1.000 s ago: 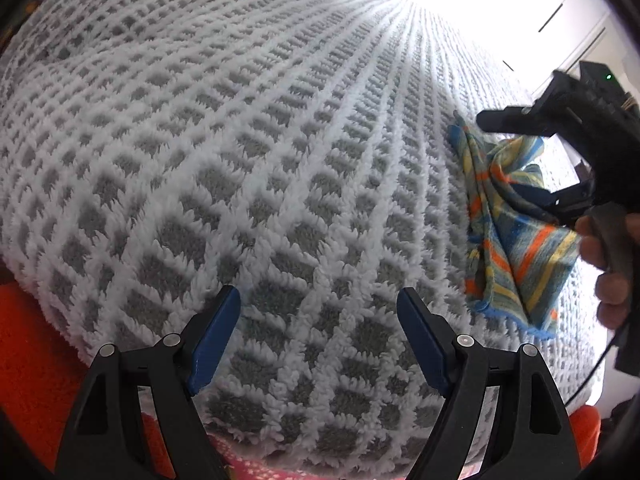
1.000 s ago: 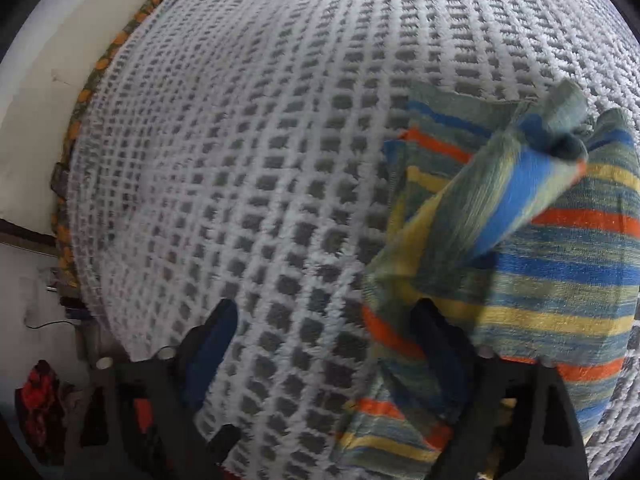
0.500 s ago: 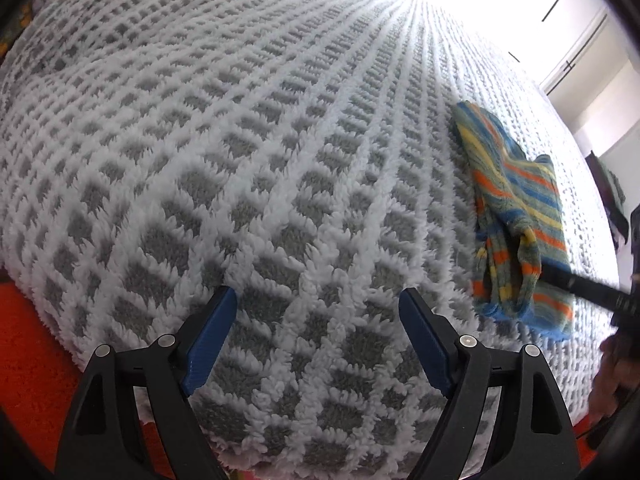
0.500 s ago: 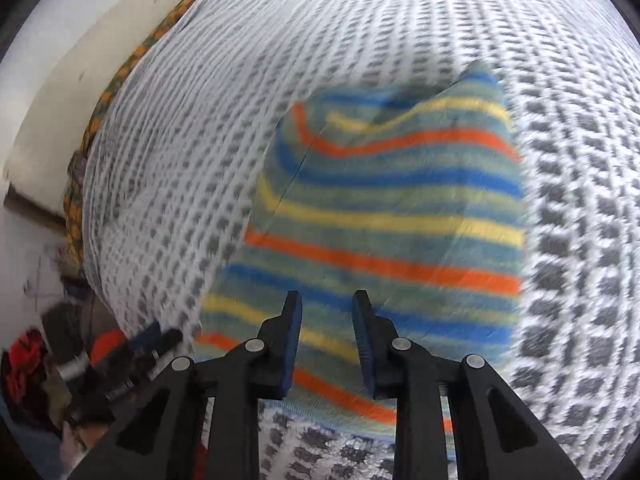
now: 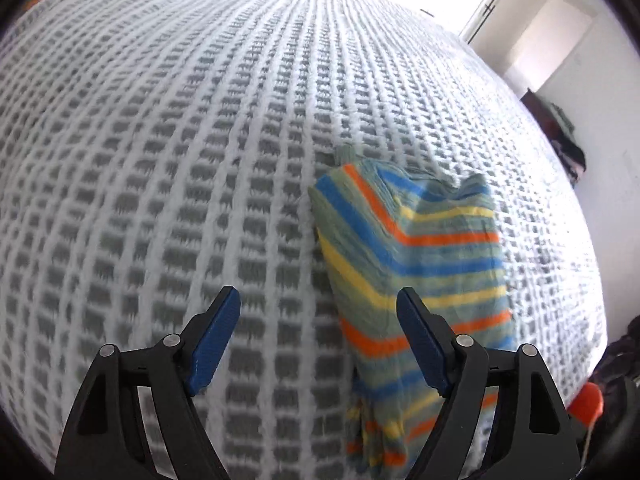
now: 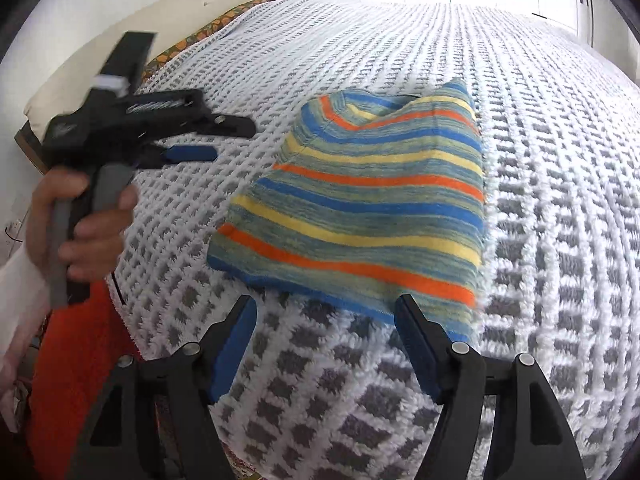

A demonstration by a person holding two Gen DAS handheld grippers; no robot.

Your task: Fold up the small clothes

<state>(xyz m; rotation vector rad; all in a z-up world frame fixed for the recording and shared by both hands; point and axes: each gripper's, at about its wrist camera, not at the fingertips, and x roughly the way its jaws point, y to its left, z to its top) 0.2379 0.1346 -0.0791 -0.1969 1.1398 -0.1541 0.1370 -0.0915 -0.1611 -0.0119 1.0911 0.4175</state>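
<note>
Left wrist view — striped garment (image 5: 416, 264) blurred, near end behind left gripper (image 5: 320, 340).

A home bedroom: a bed under a white-and-grey waffle bedspread (image 6: 400, 40), pale headboard (image 6: 120, 36) behind.

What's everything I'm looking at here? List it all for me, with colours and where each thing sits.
striped garment: one, blue, orange, yellow and grey-green stripes, lying folded on the bedspread, held by nothing
bedspread: one, white with grey squares, covering the bed
orange fabric: one piece, at the bed's near left edge
patterned sheet edge: one, orange and green, along the far left side
dark clothes: hanging at the far right, unclear
left gripper: one, black with blue fingers, open, left of the garment
right gripper: one, same colours, open, just short of the garment
hand: one, holding the left gripper
</note>
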